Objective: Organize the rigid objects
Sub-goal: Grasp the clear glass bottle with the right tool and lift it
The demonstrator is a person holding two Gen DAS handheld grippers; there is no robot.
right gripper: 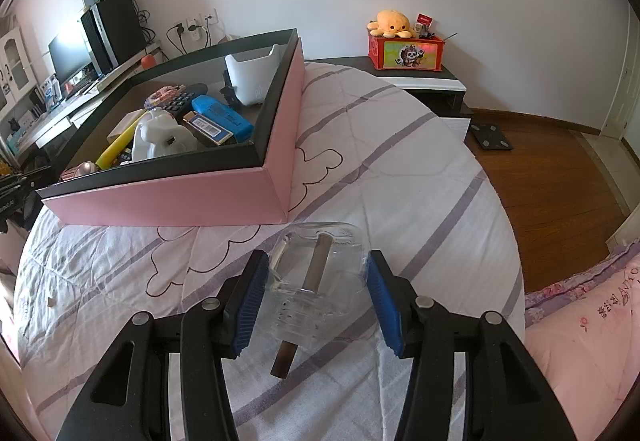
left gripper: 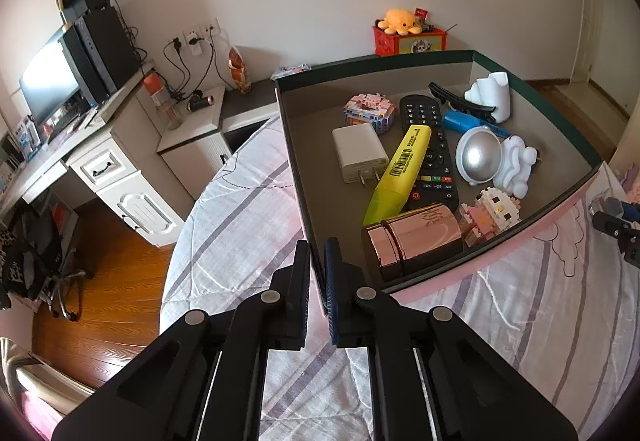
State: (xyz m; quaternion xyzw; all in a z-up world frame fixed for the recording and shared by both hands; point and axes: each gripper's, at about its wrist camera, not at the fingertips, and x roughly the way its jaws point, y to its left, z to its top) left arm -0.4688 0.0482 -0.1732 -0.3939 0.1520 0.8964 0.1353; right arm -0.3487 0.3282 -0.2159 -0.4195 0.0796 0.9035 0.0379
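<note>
Box (left gripper: 532, 219) with pink sides and a dark rim sits on the bed (left gripper: 224, 225), and it is already full of small hard things. Inside it are a yellow marker (left gripper: 400, 171), a black remote (left gripper: 434, 139), a white charger (left gripper: 359, 153), a shiny rose-gold tin (left gripper: 416, 245), a silver and white astronaut toy (left gripper: 494, 161), two little brick toys, a blue thing and a white holder. So most of the tidying looks done. One thing is not in the box yet: a clear plastic jar (right gripper: 316, 277) with a brown stick in it lies on the bed, close to the box's near corner but not touching it. The right gripper (right gripper: 316, 291) is around this jar, one blue pad on each side. The jaws are about half open; the right pad seems to touch the jar and the left pad shows a thin gap, so the jar does not look squeezed yet. The left gripper (left gripper: 318, 273) is at the box's near corner, and its jaws are closed tight on the thin wall there, one finger outside and one inside. It looks like it is holding the box steady. What is left, I think, is to close on the jar, lift it and put it in the box with the rest. A tiny brown bit (right gripper: 51, 301) also lies on the bed far to the left; it is too small to tell what it is.
</note>
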